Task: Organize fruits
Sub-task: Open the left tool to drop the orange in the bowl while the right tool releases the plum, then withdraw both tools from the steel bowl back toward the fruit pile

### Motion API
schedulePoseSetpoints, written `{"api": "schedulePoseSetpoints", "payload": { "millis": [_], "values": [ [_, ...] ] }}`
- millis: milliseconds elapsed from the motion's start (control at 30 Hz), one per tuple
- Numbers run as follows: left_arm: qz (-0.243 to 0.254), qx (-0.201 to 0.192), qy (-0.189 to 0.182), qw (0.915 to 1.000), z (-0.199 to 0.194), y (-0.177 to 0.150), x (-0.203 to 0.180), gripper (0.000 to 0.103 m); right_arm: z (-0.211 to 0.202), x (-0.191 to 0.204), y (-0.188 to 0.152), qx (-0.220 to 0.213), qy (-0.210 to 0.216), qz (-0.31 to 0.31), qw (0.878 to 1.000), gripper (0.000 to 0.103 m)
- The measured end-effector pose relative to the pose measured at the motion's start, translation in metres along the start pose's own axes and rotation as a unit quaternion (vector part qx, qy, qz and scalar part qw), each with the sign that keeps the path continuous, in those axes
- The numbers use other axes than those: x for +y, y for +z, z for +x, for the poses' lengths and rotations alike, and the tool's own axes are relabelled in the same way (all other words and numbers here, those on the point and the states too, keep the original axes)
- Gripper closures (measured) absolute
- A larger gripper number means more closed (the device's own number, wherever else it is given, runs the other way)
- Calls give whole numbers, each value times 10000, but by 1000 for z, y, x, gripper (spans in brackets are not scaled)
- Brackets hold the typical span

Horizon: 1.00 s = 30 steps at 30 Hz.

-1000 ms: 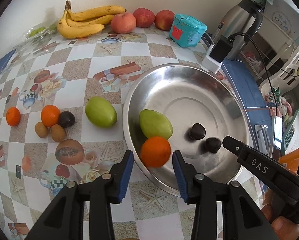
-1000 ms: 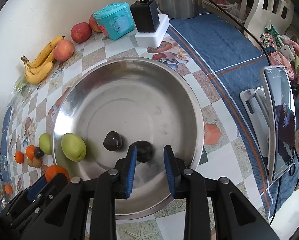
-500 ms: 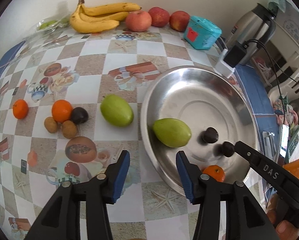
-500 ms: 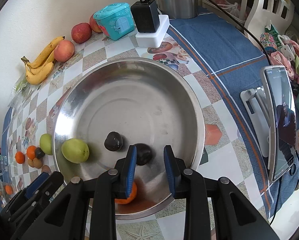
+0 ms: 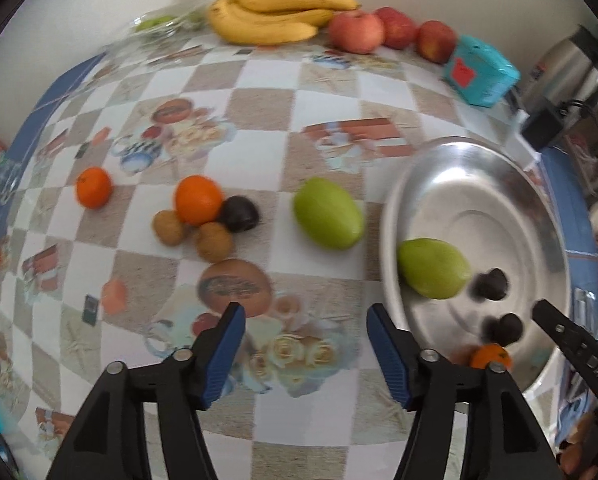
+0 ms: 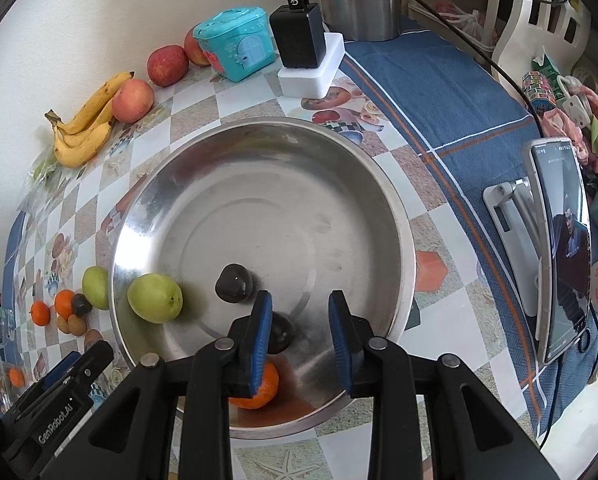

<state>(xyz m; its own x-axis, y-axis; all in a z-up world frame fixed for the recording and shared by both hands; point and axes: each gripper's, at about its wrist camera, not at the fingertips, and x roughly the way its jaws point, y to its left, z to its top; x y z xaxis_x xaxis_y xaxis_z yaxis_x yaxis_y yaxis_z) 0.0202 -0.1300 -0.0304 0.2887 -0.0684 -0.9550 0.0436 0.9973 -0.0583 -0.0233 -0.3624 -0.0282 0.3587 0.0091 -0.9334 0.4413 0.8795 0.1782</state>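
Observation:
A steel bowl holds a green mango, two dark fruits and an orange. On the table to its left lie a second green mango, an orange, a dark fruit, two brown kiwis and a small orange. My left gripper is open and empty over the tablecloth, left of the bowl. My right gripper is open and empty over the bowl's near side.
Bananas and three apples lie along the back wall beside a teal box. A charger block, a kettle and a phone on a stand are to the right on a blue cloth.
The orange left my left gripper and rolled to the bowl's near side. My left gripper has swung left, away from the bowl, towards the loose fruit. The right gripper has barely moved.

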Motion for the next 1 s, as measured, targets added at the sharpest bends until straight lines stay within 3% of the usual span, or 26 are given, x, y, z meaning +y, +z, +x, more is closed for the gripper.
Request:
{"api": "schedulePoseSetpoints", "payload": {
  "millis": [33,133,267,467,733,1000],
  "values": [
    [-86,54,87,9999,2,0,4,31,0,0,0,-1,-8,-7,10000,63],
    [-250,90,327,9991,6,1,15,22,0,0,0,-12,-9,-17,10000,61],
    [-337,-20,518,9981,4,4,25,6,-5,5,1,-122,-11,-81,9999,42],
    [-505,-92,614,9968,3,9,38,2,-10,16,0,-288,60,-267,9992,21],
    [-582,-81,566,9967,2,11,44,2,-14,36,-3,-464,-82,-664,9967,20],
    [-743,-90,484,9960,-3,15,59,2,-17,41,-4,-590,-153,-564,9965,20]
  ]
}}
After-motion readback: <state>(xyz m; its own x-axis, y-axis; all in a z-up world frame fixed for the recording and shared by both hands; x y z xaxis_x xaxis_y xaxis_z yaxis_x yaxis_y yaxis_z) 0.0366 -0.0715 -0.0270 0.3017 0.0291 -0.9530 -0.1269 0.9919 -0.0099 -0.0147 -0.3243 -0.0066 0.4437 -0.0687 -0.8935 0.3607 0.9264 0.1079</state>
